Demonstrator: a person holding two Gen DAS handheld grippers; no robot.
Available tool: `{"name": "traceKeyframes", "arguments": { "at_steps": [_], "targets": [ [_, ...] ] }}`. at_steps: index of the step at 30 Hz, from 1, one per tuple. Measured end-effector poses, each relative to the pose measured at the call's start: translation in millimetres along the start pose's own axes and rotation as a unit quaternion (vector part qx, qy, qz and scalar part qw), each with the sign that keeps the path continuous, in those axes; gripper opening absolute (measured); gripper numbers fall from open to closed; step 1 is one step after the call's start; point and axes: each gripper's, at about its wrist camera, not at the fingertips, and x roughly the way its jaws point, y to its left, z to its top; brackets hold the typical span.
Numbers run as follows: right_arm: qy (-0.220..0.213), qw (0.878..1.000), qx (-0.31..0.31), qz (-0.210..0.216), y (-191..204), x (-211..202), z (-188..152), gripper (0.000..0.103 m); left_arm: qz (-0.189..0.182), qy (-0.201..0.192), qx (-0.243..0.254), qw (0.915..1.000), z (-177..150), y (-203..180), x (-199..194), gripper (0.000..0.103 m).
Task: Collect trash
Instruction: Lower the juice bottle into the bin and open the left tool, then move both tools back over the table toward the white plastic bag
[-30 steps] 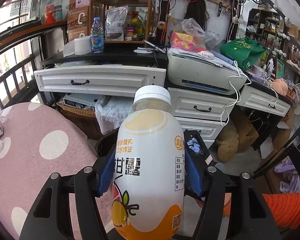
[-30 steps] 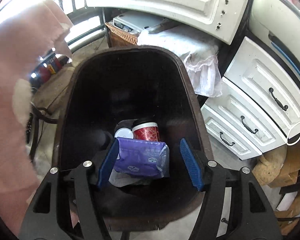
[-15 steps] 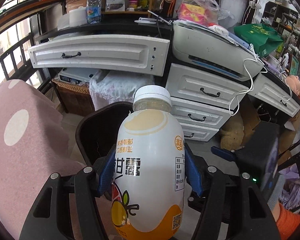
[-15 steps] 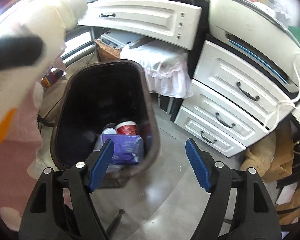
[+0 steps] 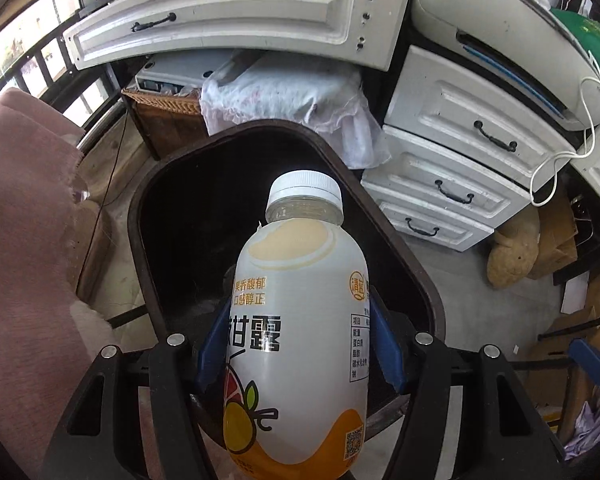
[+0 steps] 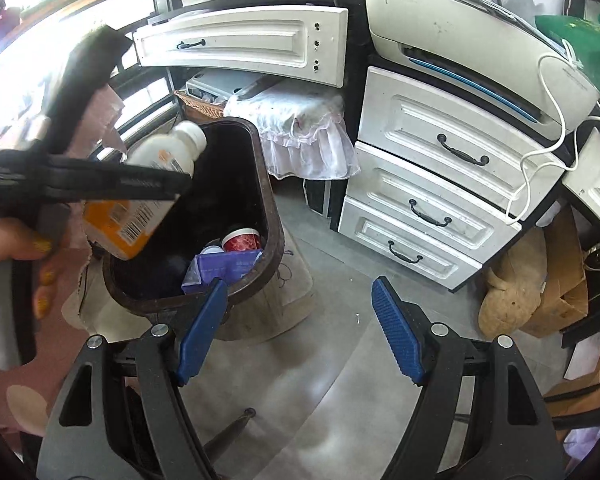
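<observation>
Over bin [image 5: 384, 236], bottle [image 5: 300, 320] between fingers [image 5: 384, 344]

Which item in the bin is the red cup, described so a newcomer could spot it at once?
Start at the white drawer stack and look left to the dark brown trash bin on the floor. At its bottom, behind the purple packet, stands the red cup. It alone is red with a pale rim; the bottle above is white and orange, clamped in the left gripper.
</observation>
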Motion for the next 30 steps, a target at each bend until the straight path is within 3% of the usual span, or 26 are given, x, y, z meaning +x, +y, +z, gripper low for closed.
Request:
{"name": "traceKeyframes", "arguments": {
  "at_steps": [5, 10, 15, 17, 19, 25, 30],
  "targets": [
    [-0.003, 1.0, 0.003, 0.002, -2.4, -3.5, -4.6, 0.074, 0.007, 0.016, 0.006, 0.9998, -1.1, -0.7, 9.7, 0.062],
    [-0.004, 1.0, 0.007, 0.003, -4.0, -4.2, -7.0, 0.074, 0.007, -0.001, 0.003, 1.0, -2.3, -0.6, 6.6, 0.062],
    [-0.003, 1.0, 0.005, 0.004, -3.8, -4.7, -8.7, 0.074, 0.03, -0.014, 0.01, 0.9994, -0.3, -3.0, 7.1, 0.062],
    [-0.004, 1.0, 0.006, 0.004, -3.8, -6.2, -9.7, 0.074, 0.039, -0.012, 0.006, 0.9992, 1.2, -1.7, 7.3, 0.07],
    [-0.005, 1.0, 0.006, 0.003, -4.1, -7.3, -10.2, 0.074, 0.033, -0.014, -0.004, 0.9993, 2.5, -0.1, 5.5, 0.077],
    [-0.01, 1.0, 0.007, -0.001, -4.4, -11.0, -10.1, 0.074, 0.019, -0.03, -0.001, 0.9994, 3.3, -2.3, -7.0, 0.077],
    [-0.02, 1.0, 0.002, -0.006, -3.4, -17.0, -6.8, 0.074, -0.002, -0.071, 0.011, 0.9974, 6.7, -6.3, -37.7, 0.078]
  ]
}}
